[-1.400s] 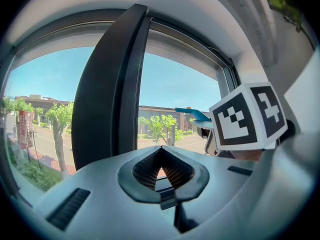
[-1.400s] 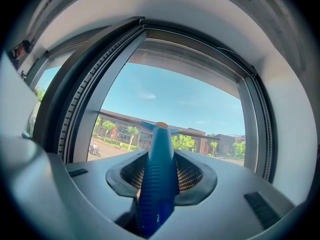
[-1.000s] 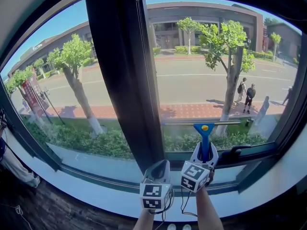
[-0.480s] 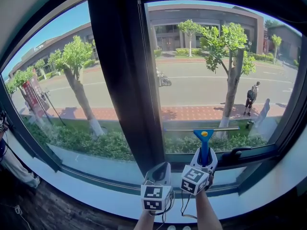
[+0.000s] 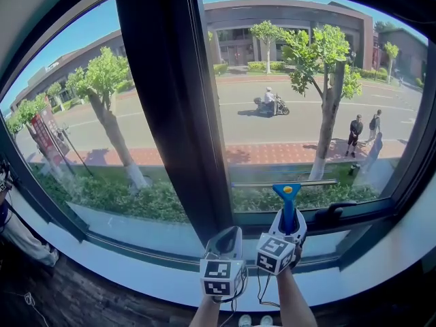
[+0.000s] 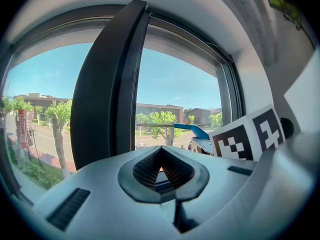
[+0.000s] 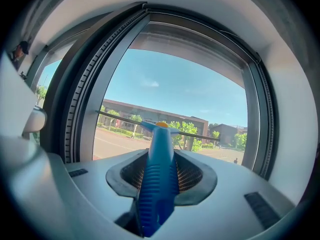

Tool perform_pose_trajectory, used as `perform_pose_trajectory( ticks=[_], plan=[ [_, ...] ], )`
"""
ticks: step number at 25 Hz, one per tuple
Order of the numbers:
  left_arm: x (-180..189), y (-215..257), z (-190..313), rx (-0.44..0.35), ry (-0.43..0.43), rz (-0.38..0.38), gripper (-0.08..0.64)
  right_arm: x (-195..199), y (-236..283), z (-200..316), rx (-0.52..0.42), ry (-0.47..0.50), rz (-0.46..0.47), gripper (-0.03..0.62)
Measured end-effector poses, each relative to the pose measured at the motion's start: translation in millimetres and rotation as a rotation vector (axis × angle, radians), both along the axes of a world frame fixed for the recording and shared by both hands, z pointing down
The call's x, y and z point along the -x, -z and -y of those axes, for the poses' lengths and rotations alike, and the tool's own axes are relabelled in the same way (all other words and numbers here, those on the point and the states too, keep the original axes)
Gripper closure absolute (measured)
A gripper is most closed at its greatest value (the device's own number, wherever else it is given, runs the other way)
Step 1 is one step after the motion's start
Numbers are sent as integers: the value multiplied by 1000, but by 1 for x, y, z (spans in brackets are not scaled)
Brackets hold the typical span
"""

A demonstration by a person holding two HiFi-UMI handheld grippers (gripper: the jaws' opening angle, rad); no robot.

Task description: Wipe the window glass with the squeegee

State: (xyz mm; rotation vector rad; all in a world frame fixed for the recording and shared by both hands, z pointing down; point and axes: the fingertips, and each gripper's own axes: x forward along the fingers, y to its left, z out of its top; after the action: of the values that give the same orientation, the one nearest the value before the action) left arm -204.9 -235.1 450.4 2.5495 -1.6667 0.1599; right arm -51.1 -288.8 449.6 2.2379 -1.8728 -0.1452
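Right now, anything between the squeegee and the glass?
Nothing visible. The squeegee, clamped in the right tongs, is up at the bottom of the right pane; the window handle sits off to its right.

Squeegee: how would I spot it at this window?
Start at the big right-hand window pane beside the thick dark frame post. Near its bottom edge, a blue plastic squeegee stands upright in the right claw. Unlike that pale claw, it is bright blue with a yellow dot.

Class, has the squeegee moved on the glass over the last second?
Yes. The squeegee has slid down, closer to the window's bottom frame.
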Motion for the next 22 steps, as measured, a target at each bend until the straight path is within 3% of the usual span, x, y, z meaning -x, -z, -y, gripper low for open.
perform_pose_trajectory(
  ticks=[22],
  plan=[
    [-9, -11, 3, 39, 2, 16, 557, 0, -46, -3, 109, 15, 10, 456]
  ],
)
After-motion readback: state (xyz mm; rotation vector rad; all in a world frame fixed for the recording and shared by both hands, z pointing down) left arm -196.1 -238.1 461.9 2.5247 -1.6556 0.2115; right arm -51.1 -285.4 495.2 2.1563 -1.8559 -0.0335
